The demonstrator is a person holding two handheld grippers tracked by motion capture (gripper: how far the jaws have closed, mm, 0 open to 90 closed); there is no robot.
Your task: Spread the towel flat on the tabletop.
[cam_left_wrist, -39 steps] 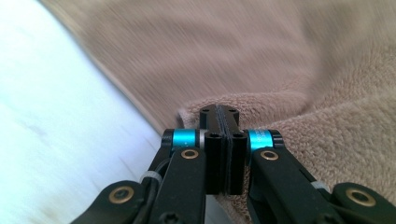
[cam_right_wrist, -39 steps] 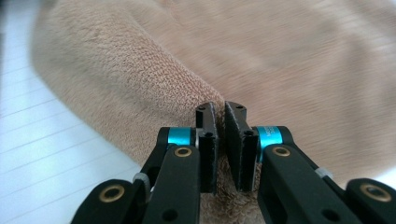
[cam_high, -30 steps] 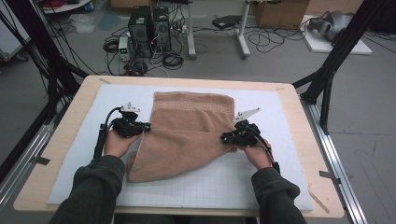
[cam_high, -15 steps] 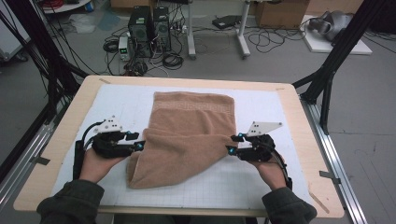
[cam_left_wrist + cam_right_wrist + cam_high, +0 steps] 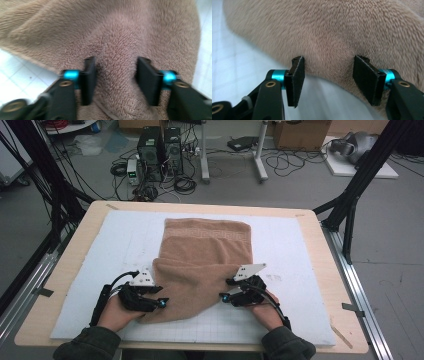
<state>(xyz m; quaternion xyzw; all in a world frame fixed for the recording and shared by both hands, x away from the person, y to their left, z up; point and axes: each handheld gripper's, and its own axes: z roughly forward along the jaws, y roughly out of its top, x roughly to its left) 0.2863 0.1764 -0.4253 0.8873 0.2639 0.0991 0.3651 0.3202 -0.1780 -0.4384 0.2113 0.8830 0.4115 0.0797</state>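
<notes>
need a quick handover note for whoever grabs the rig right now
Left gripper: jaws apart, just opened, towel pile between them, not pinched.
Right gripper: jaws apart, just opened, at the towel's edge, nothing held.
Towel lies on the white mat, its near part folded up over the rest, lumpy.
Done: one fold laid and let go.
Left: probably regrip the near edge, flatten, fold again.

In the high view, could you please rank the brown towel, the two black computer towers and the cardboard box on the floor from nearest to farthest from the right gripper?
From the right gripper:
1. Brown towel, right at its jaws on the table.
2. Black computer towers, on the floor beyond the table, to the left.
3. Cardboard box, floor at top right; close to the towers, slightly farther.
</notes>
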